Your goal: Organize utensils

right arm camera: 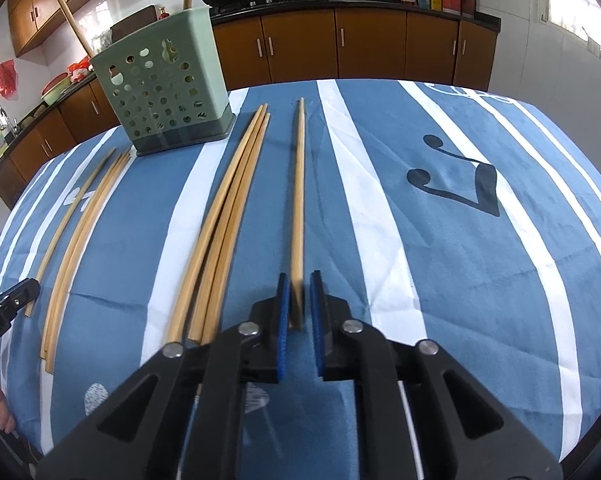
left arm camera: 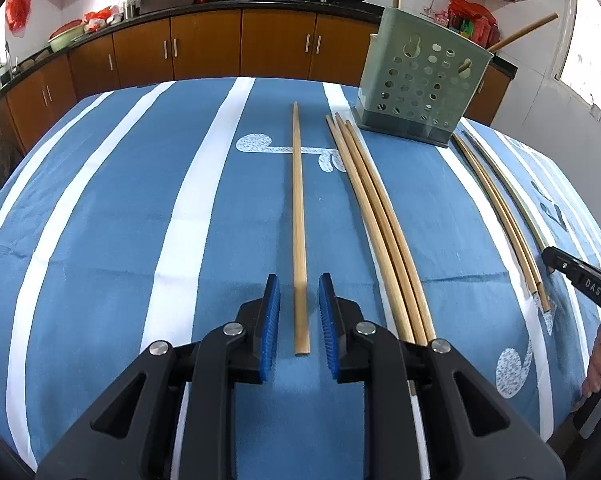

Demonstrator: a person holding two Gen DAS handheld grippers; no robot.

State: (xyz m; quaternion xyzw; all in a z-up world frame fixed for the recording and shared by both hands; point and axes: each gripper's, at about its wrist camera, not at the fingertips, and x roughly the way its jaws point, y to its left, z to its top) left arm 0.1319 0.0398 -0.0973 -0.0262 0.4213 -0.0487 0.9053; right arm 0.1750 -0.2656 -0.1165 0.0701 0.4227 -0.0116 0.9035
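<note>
Wooden chopsticks lie on a blue and white striped tablecloth [left arm camera: 100, 220]. In the left wrist view my left gripper [left arm camera: 299, 284] is open, its blue pads either side of the near end of a single chopstick [left arm camera: 297, 208]. A bundle of three chopsticks [left arm camera: 376, 220] lies to its right. In the right wrist view my right gripper [right arm camera: 299, 280] is open with a narrow gap around the near end of another single chopstick [right arm camera: 298, 200]; no contact shows. A green perforated utensil holder [left arm camera: 416, 84] stands at the back with a chopstick [left arm camera: 520, 34] in it; it also shows in the right wrist view [right arm camera: 160, 88].
More chopsticks [left arm camera: 496, 208] lie near the right table edge in the left wrist view and appear at the left in the right wrist view [right arm camera: 80, 232]. The same three-chopstick bundle [right arm camera: 220, 232] lies left of my right gripper. Kitchen cabinets [left arm camera: 204, 44] stand behind the table.
</note>
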